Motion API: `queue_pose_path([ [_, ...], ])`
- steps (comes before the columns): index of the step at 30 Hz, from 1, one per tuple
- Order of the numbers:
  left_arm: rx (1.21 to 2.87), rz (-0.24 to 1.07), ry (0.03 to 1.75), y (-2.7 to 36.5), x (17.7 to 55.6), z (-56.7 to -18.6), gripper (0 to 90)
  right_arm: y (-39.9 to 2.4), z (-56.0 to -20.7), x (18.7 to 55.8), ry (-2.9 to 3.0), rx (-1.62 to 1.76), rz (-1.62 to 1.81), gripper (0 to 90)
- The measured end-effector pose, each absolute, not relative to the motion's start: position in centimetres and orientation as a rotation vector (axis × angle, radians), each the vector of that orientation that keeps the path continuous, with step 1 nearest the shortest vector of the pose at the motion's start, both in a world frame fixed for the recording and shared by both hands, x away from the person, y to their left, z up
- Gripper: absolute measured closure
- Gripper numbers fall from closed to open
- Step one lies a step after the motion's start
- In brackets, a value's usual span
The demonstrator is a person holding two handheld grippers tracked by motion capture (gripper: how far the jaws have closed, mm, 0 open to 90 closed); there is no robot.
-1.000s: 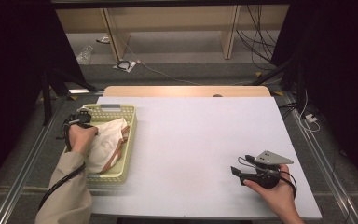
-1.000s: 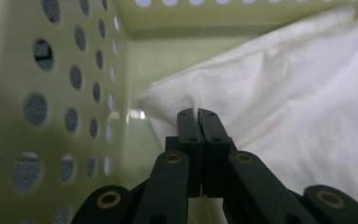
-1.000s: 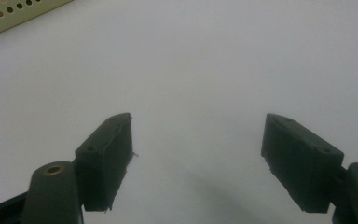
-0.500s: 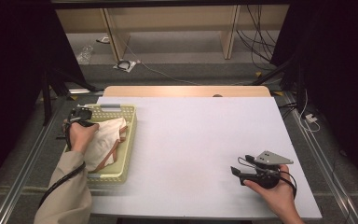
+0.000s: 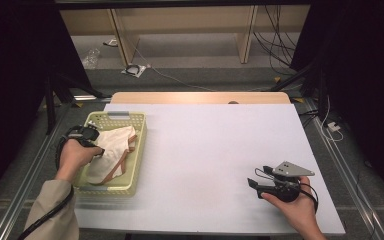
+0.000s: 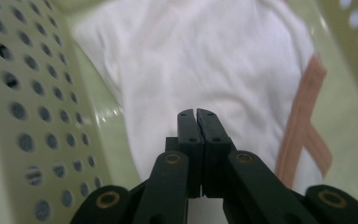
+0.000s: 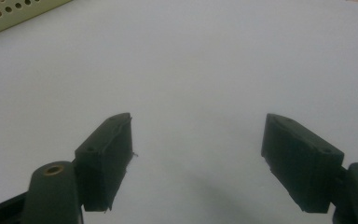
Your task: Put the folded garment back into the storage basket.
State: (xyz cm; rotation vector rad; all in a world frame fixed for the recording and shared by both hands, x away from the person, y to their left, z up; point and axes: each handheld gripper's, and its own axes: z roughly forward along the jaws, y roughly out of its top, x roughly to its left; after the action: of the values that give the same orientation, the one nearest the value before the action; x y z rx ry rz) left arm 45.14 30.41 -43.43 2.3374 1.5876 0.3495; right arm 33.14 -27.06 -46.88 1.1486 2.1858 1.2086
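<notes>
nearest the person, the right hand (image 5: 292, 207) rests on the white desk (image 5: 205, 160) near its front right corner and holds the right tool (image 5: 254, 182), which points toward the left along the desk top with its grey three-cornered plate on top. in the right gripper view its two black jaws stand wide apart with nothing between them, just bare white desk ahead and a corner of the basket (image 7: 14, 14) at the upper left. well apart from it, on the left side of the desk, a pale green basket (image 5: 139, 150) with round holes in its walls sits along the left edge. the left hand (image 5: 75, 156), in a beige sleeve (image 5: 52, 212), reaches over the basket's left wall with the left tool (image 5: 87, 134) above the cloth (image 5: 112, 150). that cloth, white with a peach-coloured band along one edge, lies crumpled inside the basket and covers most of its floor. in the left gripper view the left tool (image 6: 196, 114) has just snapped together again after a brief opening; its jaws are pressed tight against each other with nothing pinched between them, and the cloth (image 6: 214, 60) lies just beyond the tips. past the desk's far wooden edge, cables (image 5: 180, 80) trail over the floor.
</notes>
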Motion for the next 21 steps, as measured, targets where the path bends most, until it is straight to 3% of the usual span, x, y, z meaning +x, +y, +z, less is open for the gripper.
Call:
queue_pose_path([
  [5, 2.399, 0.274, 1.614, 30.5, 45.3, -45.0, 88.0, -27.1, -46.9, 33.2, 2.186, 1.152, 1.204, 25.3],
  [11, 2.432, 0.347, 1.670, 30.7, 45.5, -45.0, 85.5, -27.2, -46.9, 33.1, 2.189, 1.155, 1.201, 25.2],
  [15, 2.326, 0.405, 1.644, 30.6, 45.0, -43.6, 80.6, -27.2, -46.9, 33.2, 2.181, 1.154, 1.212, 25.2],
  [19, 2.186, 0.337, 1.498, 28.8, 44.7, -42.1, 80.4, -27.0, -46.9, 33.3, 2.190, 1.153, 1.203, 25.2],
  [21, 2.178, 0.387, 1.469, 27.8, 45.1, -42.0, 80.8, -27.0, -46.9, 33.2, 2.194, 1.149, 1.196, 25.2],
])
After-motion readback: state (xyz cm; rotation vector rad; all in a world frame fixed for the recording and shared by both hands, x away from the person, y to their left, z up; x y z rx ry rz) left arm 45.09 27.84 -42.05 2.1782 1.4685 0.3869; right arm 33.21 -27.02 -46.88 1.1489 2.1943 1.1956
